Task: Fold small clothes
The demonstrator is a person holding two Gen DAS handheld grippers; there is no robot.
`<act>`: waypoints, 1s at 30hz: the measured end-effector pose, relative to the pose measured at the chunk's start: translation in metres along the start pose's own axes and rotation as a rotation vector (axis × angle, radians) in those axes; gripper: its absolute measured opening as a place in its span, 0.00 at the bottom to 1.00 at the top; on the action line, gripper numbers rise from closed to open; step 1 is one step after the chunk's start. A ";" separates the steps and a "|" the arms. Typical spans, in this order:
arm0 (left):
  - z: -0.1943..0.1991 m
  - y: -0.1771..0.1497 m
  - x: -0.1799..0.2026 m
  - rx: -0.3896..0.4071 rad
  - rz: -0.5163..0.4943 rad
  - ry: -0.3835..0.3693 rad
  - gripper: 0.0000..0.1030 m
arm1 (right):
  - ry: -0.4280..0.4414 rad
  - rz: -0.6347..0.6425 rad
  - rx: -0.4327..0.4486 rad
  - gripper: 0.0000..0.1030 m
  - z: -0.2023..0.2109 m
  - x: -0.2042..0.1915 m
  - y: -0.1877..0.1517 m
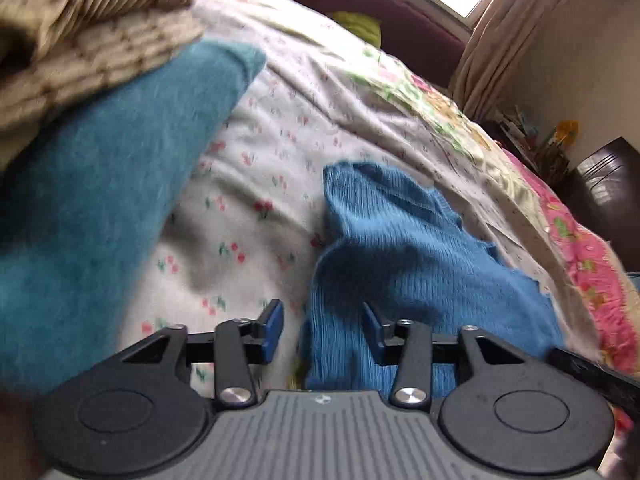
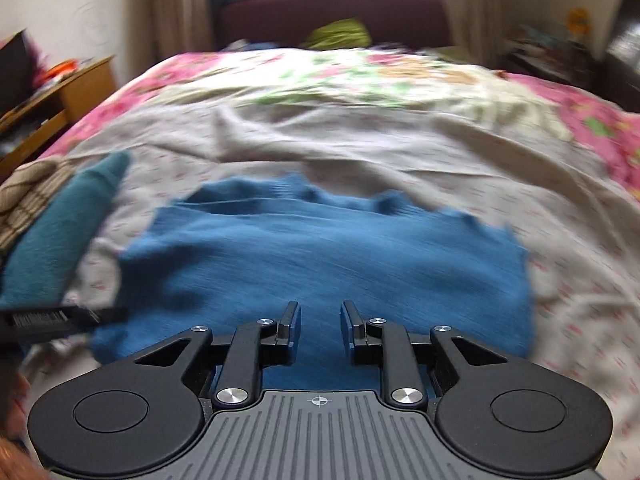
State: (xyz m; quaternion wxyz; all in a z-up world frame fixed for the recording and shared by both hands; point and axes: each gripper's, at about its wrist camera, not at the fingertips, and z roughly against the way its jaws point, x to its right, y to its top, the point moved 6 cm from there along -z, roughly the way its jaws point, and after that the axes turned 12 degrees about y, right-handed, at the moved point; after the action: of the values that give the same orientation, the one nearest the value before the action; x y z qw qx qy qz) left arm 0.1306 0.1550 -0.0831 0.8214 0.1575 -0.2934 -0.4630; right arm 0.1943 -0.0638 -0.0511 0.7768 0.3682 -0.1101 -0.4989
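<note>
A blue ribbed knit garment (image 2: 320, 256) lies spread on the bed's pale flowered sheet (image 2: 520, 184). It also shows in the left wrist view (image 1: 404, 256). My right gripper (image 2: 320, 326) hovers over its near edge, open and empty. My left gripper (image 1: 323, 330) is open and empty, its right finger over the garment's left edge. A folded teal garment (image 1: 104, 184) lies to the left under a beige checked one (image 1: 92, 52). The left gripper's body (image 2: 60, 320) shows at the left of the right wrist view.
A pink flowered quilt (image 2: 580, 112) covers the far part of the bed. A maroon headboard (image 2: 332, 16) with a green cloth (image 2: 340, 34) stands at the back. A wooden bedside table (image 2: 56, 96) is at the left, dark furniture (image 1: 608, 184) at the right.
</note>
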 end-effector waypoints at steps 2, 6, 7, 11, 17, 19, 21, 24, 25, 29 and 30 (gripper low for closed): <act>-0.001 -0.004 -0.001 -0.028 0.019 -0.024 0.54 | 0.045 0.006 -0.035 0.25 -0.019 -0.015 0.013; -0.006 -0.007 0.002 -0.052 0.029 -0.054 0.58 | 0.127 0.035 -0.102 0.37 -0.055 -0.050 0.037; -0.007 -0.008 0.004 -0.057 0.020 -0.055 0.59 | 0.142 0.046 -0.114 0.38 -0.064 -0.058 0.044; -0.010 -0.010 0.011 -0.059 -0.011 -0.064 0.67 | 0.175 0.105 -0.183 0.47 -0.102 -0.088 0.065; -0.014 -0.012 0.014 -0.076 -0.025 -0.103 0.69 | 0.143 0.126 -0.293 0.49 -0.155 -0.112 0.076; -0.016 -0.012 0.014 -0.081 -0.027 -0.111 0.69 | 0.117 0.157 -0.328 0.55 -0.167 -0.117 0.072; -0.018 -0.011 0.013 -0.088 -0.023 -0.120 0.69 | 0.079 0.203 -0.351 0.56 -0.175 -0.121 0.068; -0.020 -0.011 0.013 -0.089 -0.022 -0.129 0.69 | -0.004 0.285 -0.344 0.52 -0.183 -0.116 0.063; -0.019 -0.010 0.013 -0.087 -0.025 -0.130 0.69 | -0.019 0.280 -0.342 0.51 -0.184 -0.110 0.063; -0.017 -0.009 0.014 -0.076 -0.034 -0.129 0.69 | 0.003 0.205 -0.325 0.29 -0.176 -0.092 0.067; -0.017 -0.009 0.014 -0.074 -0.040 -0.126 0.69 | 0.005 0.201 -0.321 0.23 -0.173 -0.090 0.067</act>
State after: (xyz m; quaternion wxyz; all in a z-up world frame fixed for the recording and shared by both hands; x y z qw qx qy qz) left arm 0.1408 0.1382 -0.0960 0.7971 0.1036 -0.3240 -0.4989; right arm 0.2910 0.1086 -0.1095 0.8718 0.2278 -0.0636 -0.4290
